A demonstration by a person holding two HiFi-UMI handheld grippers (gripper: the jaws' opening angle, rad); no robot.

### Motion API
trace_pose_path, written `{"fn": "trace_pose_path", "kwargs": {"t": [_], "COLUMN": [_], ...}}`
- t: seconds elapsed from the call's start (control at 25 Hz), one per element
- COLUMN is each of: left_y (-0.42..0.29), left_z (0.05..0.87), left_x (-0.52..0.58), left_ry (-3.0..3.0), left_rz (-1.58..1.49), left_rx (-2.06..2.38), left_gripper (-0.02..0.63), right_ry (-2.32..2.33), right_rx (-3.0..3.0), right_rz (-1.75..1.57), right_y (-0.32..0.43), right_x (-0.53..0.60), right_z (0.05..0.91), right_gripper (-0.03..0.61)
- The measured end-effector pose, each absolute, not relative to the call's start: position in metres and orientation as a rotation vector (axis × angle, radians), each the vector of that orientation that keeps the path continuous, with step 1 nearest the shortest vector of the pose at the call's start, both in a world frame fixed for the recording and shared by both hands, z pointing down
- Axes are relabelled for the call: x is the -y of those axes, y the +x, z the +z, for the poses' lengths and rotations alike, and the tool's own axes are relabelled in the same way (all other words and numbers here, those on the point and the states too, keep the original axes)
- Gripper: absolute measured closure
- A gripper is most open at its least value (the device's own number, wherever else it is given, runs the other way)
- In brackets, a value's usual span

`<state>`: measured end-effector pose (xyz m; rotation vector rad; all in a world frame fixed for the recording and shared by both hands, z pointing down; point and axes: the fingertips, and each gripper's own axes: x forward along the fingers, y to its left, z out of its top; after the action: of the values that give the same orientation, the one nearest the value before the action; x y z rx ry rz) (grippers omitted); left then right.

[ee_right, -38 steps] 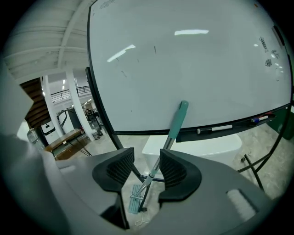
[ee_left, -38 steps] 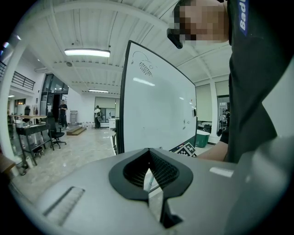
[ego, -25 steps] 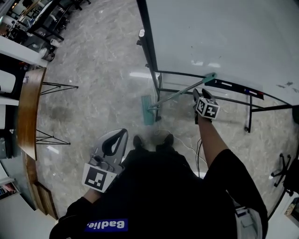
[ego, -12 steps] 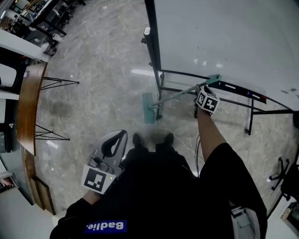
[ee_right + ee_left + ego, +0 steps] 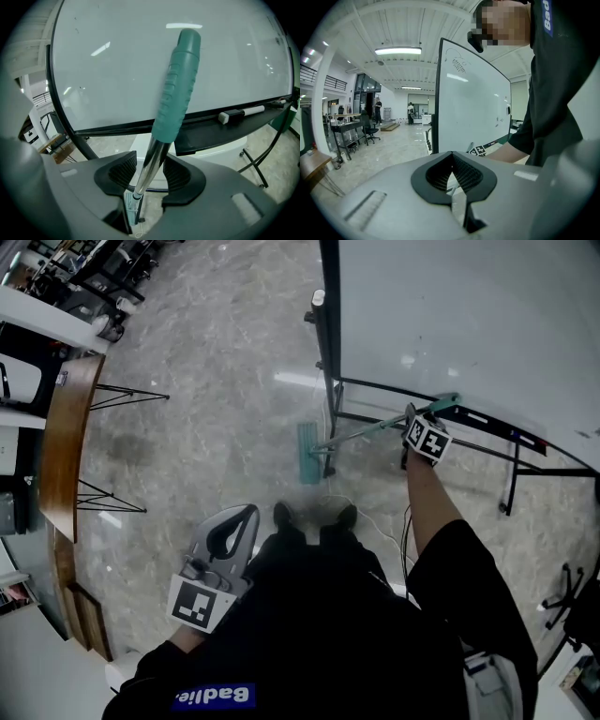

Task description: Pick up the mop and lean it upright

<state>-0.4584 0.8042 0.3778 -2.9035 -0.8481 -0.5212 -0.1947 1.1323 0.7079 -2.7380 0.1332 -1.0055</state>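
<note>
Mop (image 5: 366, 430) is up off the floor (image 5: 216, 362) at the handle end only. Its flat head (image 5: 308, 453) sits on the floor by the foot of the whiteboard (image 5: 469, 315), and the handle end is up at the board's tray (image 5: 220, 129). I can't tell whether it touches the tray. I judge the pick-up done and the lean under way. What's left is to bring the pole steeper, rest it against the board so it stands by itself, and let go. Materials, big to small. The floor is polished pale stone with grey veining, glossy enough to mirror the ceiling lights, so the head could slide out from under a shallow lean. The whiteboard is a broad, smooth white panel in a thin black frame on black tubular legs, slick with nothing to catch on. Its tray is a narrow black ledge carrying a marker (image 5: 255, 110) and a small eraser. The mop head is a slim teal rectangle. The shaft (image 5: 152, 161) is a thin, round, bright metal tube. The grip (image 5: 178, 84) is a fatter teal sleeve, matte with moulded ribbing. My right tongs (image 5: 150, 173) have just been closing, and the metal shaft sits between the ribbed black pads just below the teal sleeve. As I read it they are clamped on it. My left tongs (image 5: 451, 164) hang low by my side, well apart from the mop, tips together with nothing between them.
</note>
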Motion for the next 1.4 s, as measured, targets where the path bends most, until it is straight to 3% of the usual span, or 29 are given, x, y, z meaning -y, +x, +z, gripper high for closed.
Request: {"fn": "trace_pose_path", "kwargs": {"t": [0.16,1.4], "left_y": [-0.461,-0.467], "left_z": [0.377,0.360], "left_x": [-0.797,-0.753], "left_ry": [-2.911,-2.985], "left_rz": [-0.522,-0.353], "left_rx": [0.836,0.933], "left_gripper": [0.594,0.594], "right_ry": [-2.737,-2.630], "right_rx": [-0.085,-0.610], "right_rz": [-0.998,-0.856], "right_y": [-0.197,-0.292], "right_x": [-1.136,-0.933], "right_z": [0.706,0.614], "right_gripper": [0.445,0.459]}}
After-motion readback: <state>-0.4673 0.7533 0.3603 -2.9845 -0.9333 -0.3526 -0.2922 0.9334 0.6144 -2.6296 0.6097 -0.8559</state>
